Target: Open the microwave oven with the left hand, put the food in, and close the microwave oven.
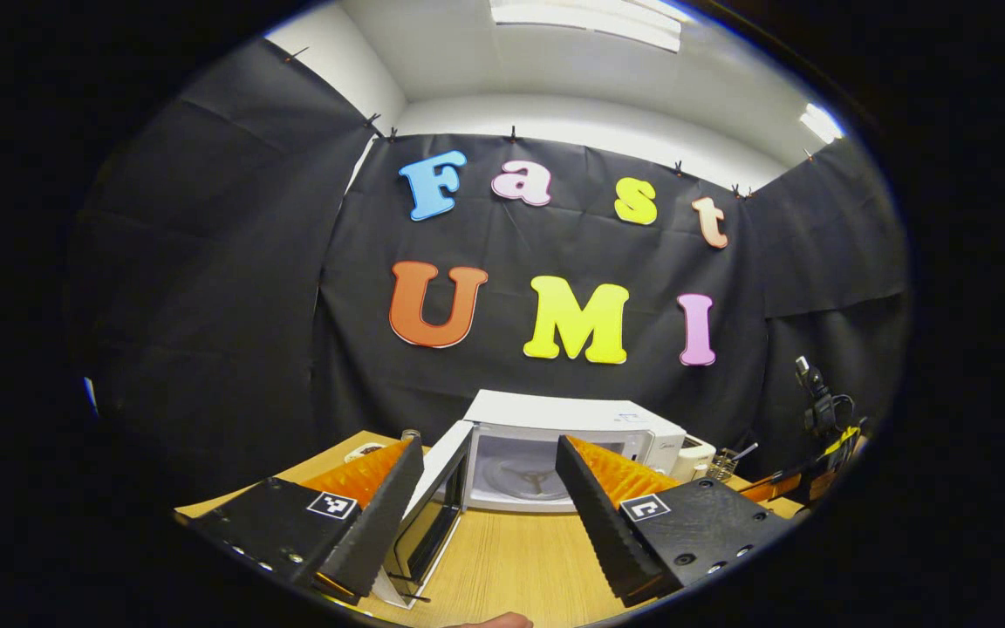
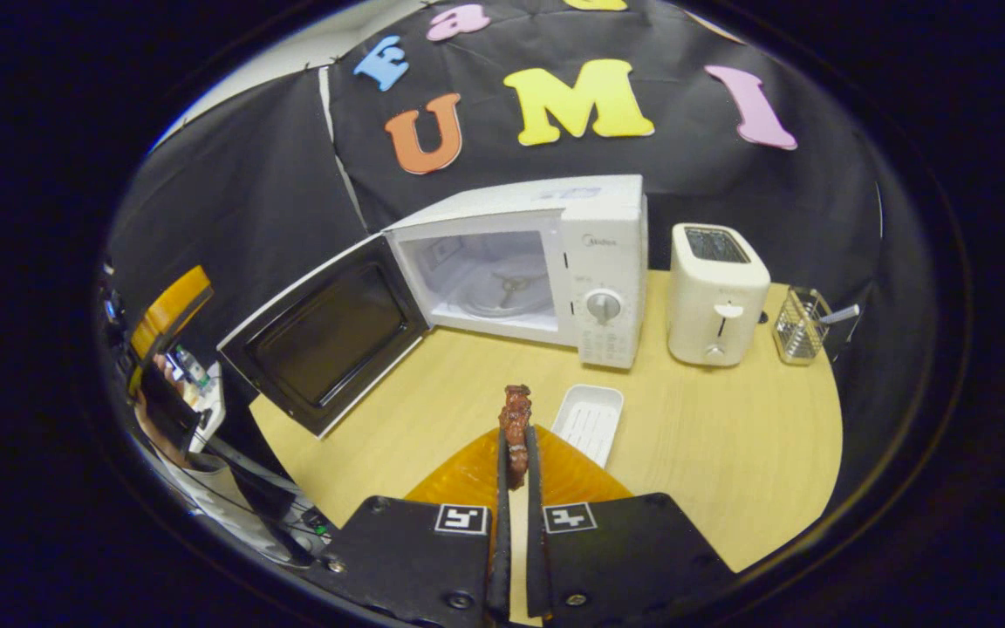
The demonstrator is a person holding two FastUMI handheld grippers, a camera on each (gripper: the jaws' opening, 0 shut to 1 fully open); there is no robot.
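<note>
The microwave oven point(image 2: 555, 253) is white, its cavity pale, and its open door point(image 2: 328, 336), at nine o'clock of the cavity, is black inside a white edge. The food point(image 2: 516, 423) is reddish brown with a glossy look. At three o'clock of it lies a white ribbed tray point(image 2: 590, 420). The toaster point(image 2: 716, 292) is cream white. The table point(image 2: 729, 453) shows light yellow wood grain.

Bright ceiling panels point(image 1: 585, 22) overhead, edges fisheye-warped, focus seemingly sharp.
</note>
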